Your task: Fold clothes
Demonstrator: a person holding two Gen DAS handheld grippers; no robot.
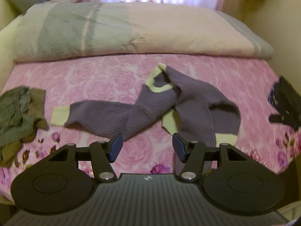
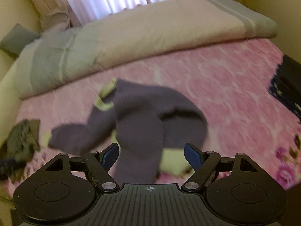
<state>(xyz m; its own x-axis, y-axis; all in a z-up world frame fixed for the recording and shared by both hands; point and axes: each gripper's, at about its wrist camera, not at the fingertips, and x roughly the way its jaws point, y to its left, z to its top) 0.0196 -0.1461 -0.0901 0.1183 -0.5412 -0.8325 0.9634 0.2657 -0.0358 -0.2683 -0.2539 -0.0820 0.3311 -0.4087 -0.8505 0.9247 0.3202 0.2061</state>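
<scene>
So, left to right: olive clothes pile (image 1: 17, 116) is dumped at the bed's left edge, likely queued. Purple sweater (image 1: 150, 105) lies twisted mid-bed (image 1: 94, 75), sleeves crossed, so it needs spreading before any fold. Left gripper (image 1: 147, 145) is spread, empty, hovering at its near hem. Right gripper (image 2: 151, 157) is also spread, straddling the near sleeve, probably lining up a pinch. Dark item (image 1: 287, 103) sits far right.

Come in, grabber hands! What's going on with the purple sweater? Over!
Left gripper and right gripper: jaws open, holding nothing. Purple sweater crumpled on pink bedspread, unfolded. Olive clothes pile off to the left, not in the way.
</scene>
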